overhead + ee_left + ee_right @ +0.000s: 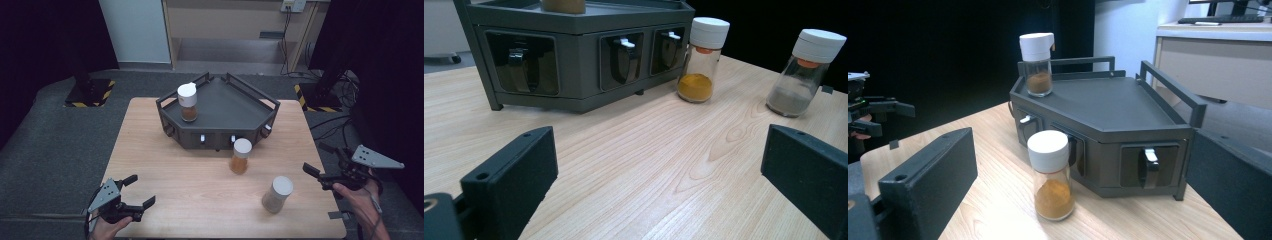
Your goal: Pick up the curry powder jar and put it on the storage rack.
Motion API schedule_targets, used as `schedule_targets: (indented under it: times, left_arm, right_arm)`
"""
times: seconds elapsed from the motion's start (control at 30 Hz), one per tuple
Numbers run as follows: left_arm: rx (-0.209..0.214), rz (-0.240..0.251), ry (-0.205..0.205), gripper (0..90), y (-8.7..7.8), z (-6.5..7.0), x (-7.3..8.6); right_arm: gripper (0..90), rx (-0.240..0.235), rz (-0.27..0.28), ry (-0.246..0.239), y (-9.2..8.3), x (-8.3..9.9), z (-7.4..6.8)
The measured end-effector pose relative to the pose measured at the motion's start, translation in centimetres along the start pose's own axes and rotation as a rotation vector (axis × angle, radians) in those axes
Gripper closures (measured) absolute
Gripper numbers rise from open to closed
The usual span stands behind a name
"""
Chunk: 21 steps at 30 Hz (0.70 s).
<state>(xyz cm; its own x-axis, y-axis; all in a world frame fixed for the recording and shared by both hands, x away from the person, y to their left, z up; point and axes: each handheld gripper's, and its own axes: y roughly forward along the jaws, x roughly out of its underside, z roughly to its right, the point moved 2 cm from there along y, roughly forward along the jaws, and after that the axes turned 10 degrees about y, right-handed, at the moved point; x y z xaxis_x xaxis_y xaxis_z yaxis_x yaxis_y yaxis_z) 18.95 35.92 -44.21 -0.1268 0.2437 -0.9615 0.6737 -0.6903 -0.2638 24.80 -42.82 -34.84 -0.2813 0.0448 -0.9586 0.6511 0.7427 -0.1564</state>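
Wooden table (pixel 165 165): grey jar (pixel 277 194) near open right tool (pixel 320 167).

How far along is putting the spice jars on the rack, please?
Done: one jar stands on the rack. In hand: nothing; the left gripper and right gripper are both open and empty. Left: the orange jar and grey jar stand on the table.
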Motion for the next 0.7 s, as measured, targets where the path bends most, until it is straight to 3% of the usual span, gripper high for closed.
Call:
schedule_targets:
  times: [0.7]
  left_arm:
    - [0.001, -0.004, -0.002, 0.9, 0.0, 0.0, 0.0]
  right_arm:
    - [1.3, -0.054, -0.066, -0.049, 4.6, -1.8, 1.4]
